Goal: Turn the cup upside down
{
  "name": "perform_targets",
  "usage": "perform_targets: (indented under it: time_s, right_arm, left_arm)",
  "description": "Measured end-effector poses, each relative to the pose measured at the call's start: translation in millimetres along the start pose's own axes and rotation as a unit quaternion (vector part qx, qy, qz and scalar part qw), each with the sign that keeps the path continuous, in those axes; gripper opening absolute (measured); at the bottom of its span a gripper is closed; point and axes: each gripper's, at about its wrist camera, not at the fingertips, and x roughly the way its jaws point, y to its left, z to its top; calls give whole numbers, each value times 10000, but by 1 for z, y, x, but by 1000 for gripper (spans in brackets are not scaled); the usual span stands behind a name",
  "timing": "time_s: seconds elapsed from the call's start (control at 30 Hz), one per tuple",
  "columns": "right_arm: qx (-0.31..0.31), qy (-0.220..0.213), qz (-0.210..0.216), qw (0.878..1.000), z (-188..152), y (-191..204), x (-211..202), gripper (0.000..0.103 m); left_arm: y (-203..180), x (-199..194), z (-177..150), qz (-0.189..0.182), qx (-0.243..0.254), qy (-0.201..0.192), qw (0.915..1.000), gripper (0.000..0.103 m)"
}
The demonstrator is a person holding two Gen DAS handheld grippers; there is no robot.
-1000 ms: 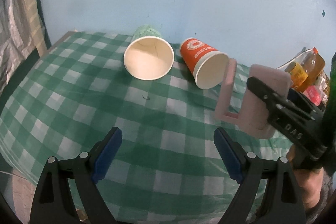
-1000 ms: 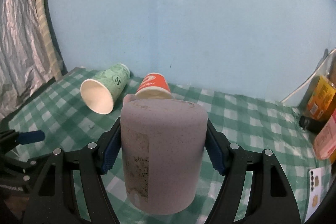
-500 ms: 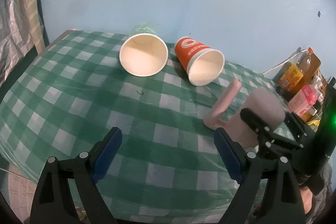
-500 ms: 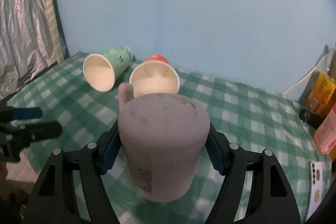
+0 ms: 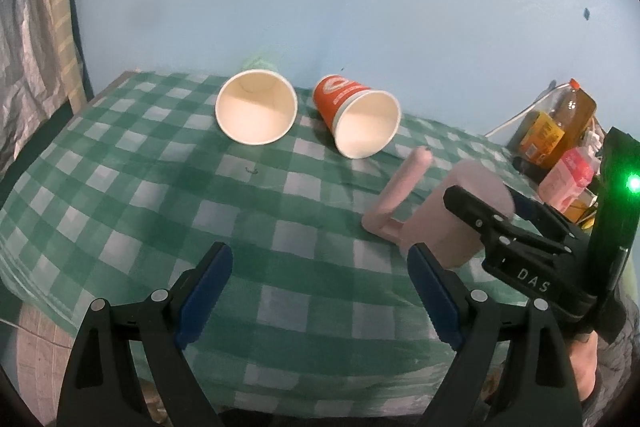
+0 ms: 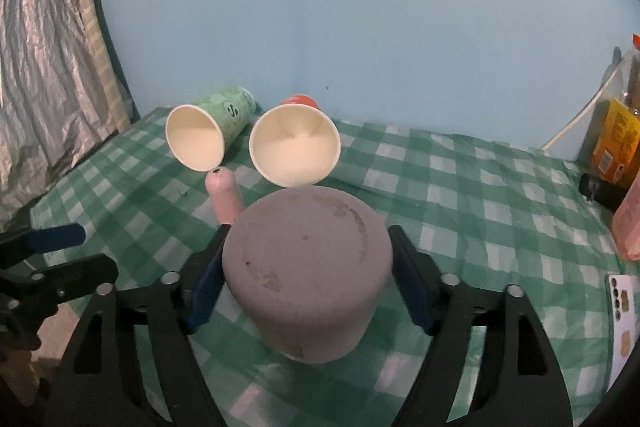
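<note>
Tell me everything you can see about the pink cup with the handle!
The pink cup is a matte, stone-looking mug with scuffs and dark specks on its flat base. It is turned upside down, base up, mouth toward the checkered tablecloth. The right tongs squeeze its sides. Its long handle sticks out to one side. Whether the rim touches the cloth is unclear.

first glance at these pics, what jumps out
The pink handled mug, base up, fills the near foreground, clamped in the right tool above the green checked tablecloth. Behind it, near the blue wall, a green paper cup and an orange paper cup lie on their sides, mouths toward the cameras.
</note>
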Motion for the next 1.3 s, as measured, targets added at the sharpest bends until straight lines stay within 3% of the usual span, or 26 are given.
perform_targets:
  time_s: [0.47,0.57,0.6,0.83,1.07,1.3]
  right_arm:
    - [328,-543,-390,9972,-3,4,-74,84]
    - [381,-665,-506,9958,-9,8,-90,84]
    - [431,-692,-524,9953,-10,8,-93,84]
    - [607,-834,-706,9922,-24,7,-108,84]
    - [675,-809,-723,9918,-28,3,-109,84]
    - [753,-774,-756,9913,-31,0,-110,84]
  left_arm:
    - [-19,-47,-18,-22,369,-733,9966,96]
    - [-22,-59,-20,-27,452,-981,9941,98]
    - [-23,-64,-21,-48,485,-1067,9931,103]
    - [-31,-85,-26,-58,701,-1575,9850,103]
    - [-32,-90,-27,32,625,-1691,9836,103]
    - [-31,-87,-27,170,572,-1564,9859,103]
